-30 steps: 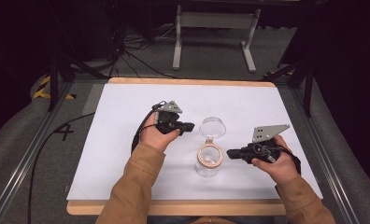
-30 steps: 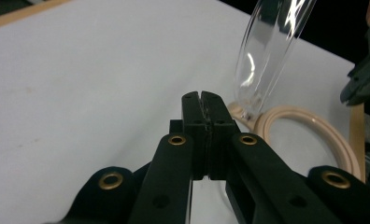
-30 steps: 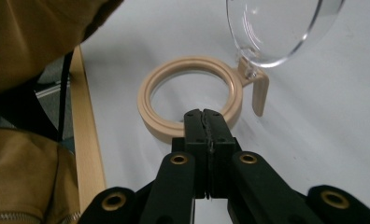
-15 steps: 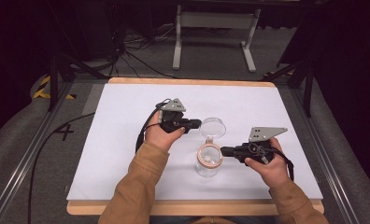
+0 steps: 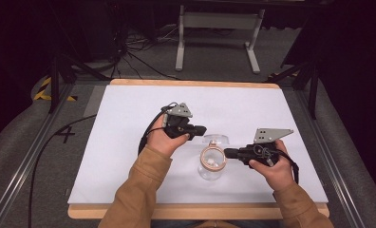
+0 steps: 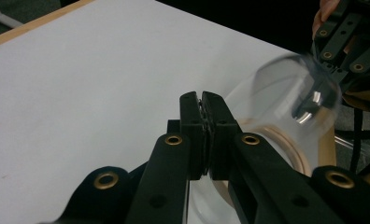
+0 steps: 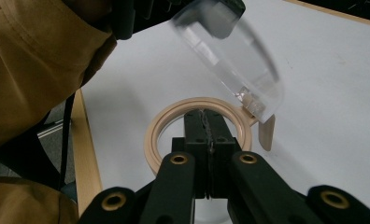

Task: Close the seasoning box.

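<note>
A clear glass jar (image 5: 211, 166) stands on the white sheet (image 5: 124, 142), with a tan sealing ring (image 5: 212, 158) round its mouth. Its clear hinged lid (image 5: 216, 140) is swung up and tilted back. My left gripper (image 5: 202, 129) is shut, its tips against the lid's upper left edge; in the left gripper view the closed jaws (image 6: 202, 95) lie beside the lid (image 6: 286, 93). My right gripper (image 5: 226, 153) is shut at the jar's right rim. In the right gripper view its tips (image 7: 206, 114) reach over the ring (image 7: 169, 121), below the lid (image 7: 234, 56).
The sheet covers a wooden table with its edge (image 5: 191, 211) near me. A metal stand (image 5: 214, 28) and cables (image 5: 129, 57) are on the floor beyond the far edge. Rails (image 5: 29, 161) run along both sides.
My left hand has shifted right and toward the jar, bringing its gripper against the lid. The lid now looks more steeply tilted. The right gripper has hardly moved.
</note>
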